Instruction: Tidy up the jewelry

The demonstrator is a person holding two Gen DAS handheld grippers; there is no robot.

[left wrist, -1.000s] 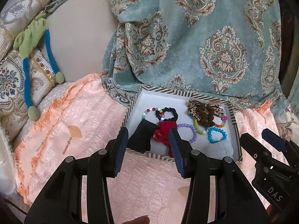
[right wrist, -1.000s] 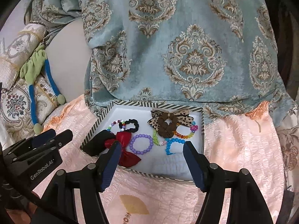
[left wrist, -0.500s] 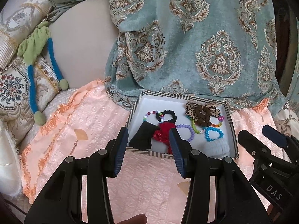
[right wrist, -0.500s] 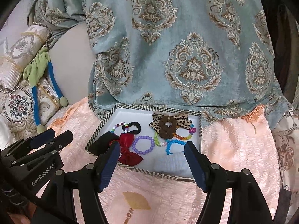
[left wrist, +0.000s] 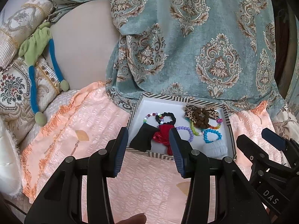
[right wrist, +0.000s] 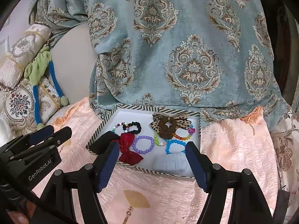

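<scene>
A shallow white tray with a striped rim (left wrist: 227,123) (right wrist: 104,123) sits on a pink bedspread. It holds a red bow (right wrist: 129,150) (left wrist: 162,135), a purple bead bracelet (right wrist: 143,144), a black scrunchie (right wrist: 133,127), a brown scrunchie on a leopard bow (right wrist: 167,127), a blue bead bracelet (left wrist: 212,136), a black cloth piece (left wrist: 143,138) and a white scrunchie (right wrist: 171,162). My left gripper (left wrist: 148,145) is open and empty, held before the tray's near left edge. My right gripper (right wrist: 152,160) is open and empty, before the tray's near edge.
A teal patterned cushion (right wrist: 177,46) rises right behind the tray. Embroidered pillows and a green and blue soft toy (left wrist: 37,59) lie at the left. The pink bedspread (left wrist: 78,123) spreads around the tray.
Both grippers have drawn back from the tray, which looks smaller now. Both stay open and empty.
</scene>
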